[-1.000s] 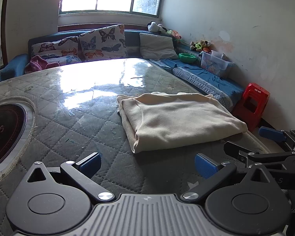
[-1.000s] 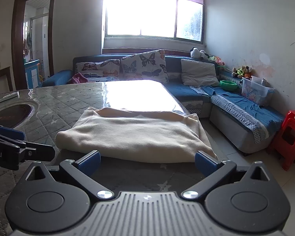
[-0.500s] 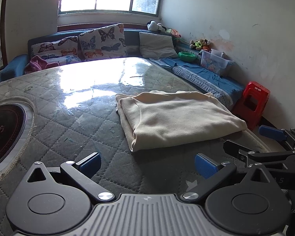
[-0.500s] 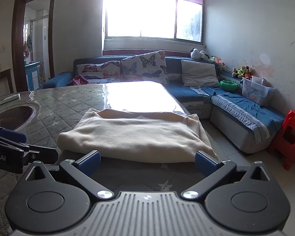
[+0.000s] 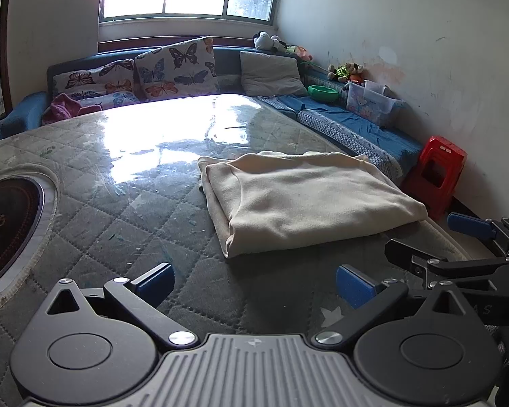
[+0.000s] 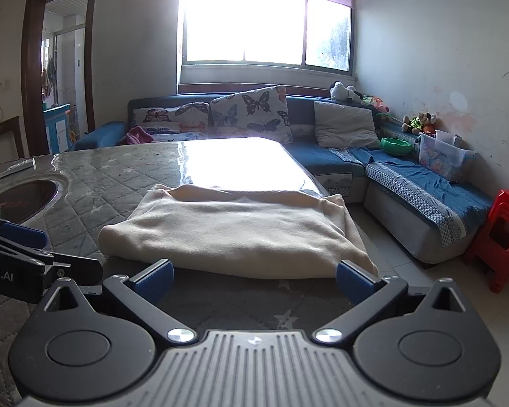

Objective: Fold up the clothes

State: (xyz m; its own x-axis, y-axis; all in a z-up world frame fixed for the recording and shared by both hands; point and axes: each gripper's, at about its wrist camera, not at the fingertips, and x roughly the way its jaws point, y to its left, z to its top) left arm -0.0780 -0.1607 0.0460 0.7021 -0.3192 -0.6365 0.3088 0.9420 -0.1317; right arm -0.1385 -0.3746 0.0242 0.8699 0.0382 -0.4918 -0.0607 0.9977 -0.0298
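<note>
Left gripper [image 5: 254,279] fingers spread wide, nothing held. Right gripper [image 6: 254,276] same, short of folded cream garment [image 6: 234,234] on desk [image 6: 118,176]. Doorway [image 6: 57,78] seen only in right view.

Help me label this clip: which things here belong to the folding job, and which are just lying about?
Job:
cream garment, folded on the table
left gripper, open, empty
right gripper, open, empty

Lying about:
butterfly cushions
grey pillow
green bowl
plastic bin
soft toys
red stool
</note>
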